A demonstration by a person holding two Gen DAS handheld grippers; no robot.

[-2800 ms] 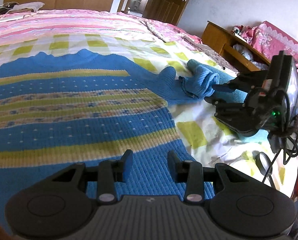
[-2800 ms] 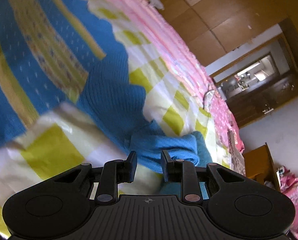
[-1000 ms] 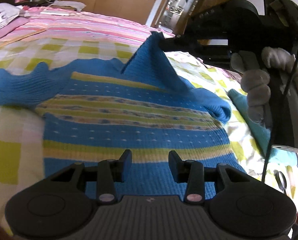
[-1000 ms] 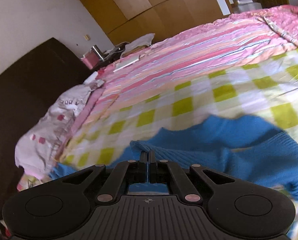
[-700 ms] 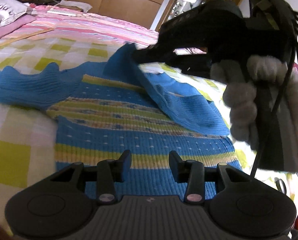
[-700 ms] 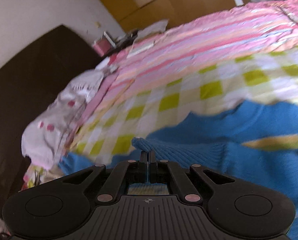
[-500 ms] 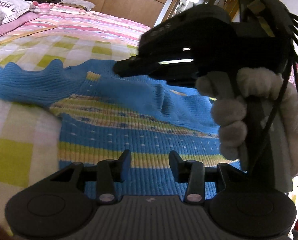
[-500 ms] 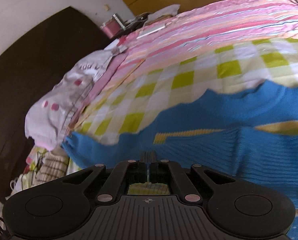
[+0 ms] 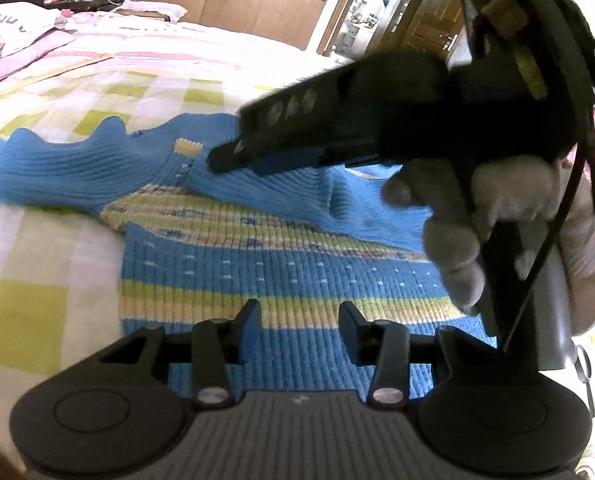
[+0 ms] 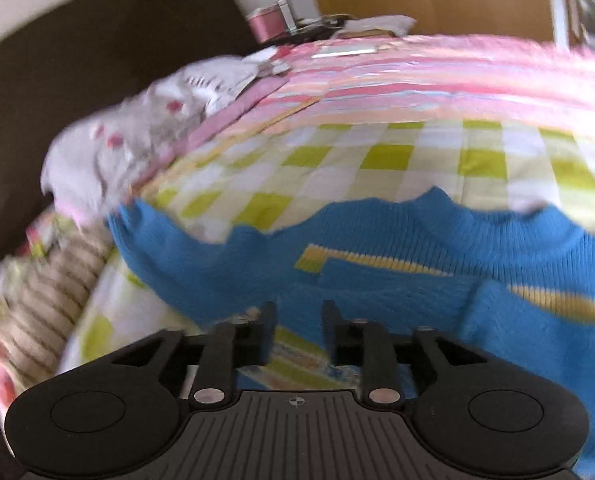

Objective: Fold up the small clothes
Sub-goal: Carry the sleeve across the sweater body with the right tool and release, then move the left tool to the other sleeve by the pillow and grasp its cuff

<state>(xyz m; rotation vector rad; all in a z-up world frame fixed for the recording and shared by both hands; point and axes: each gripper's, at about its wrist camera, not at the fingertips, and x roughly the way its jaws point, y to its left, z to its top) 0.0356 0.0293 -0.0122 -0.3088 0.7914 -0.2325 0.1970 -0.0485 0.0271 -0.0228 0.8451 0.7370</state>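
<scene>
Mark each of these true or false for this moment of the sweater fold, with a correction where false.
1. One sleeve of the blue sweater lies folded across its chest. True.
2. The right gripper is clamped on the sleeve. False: its jaws are opening, nothing pinched between them.
3. The left gripper holds the hem. False: it is open above the sweater, gripping nothing.
4. The other sleeve lies spread out on the checked bedspread. True.
5. The sweater is plain blue. False: yellow-green stripes cross it.
</scene>
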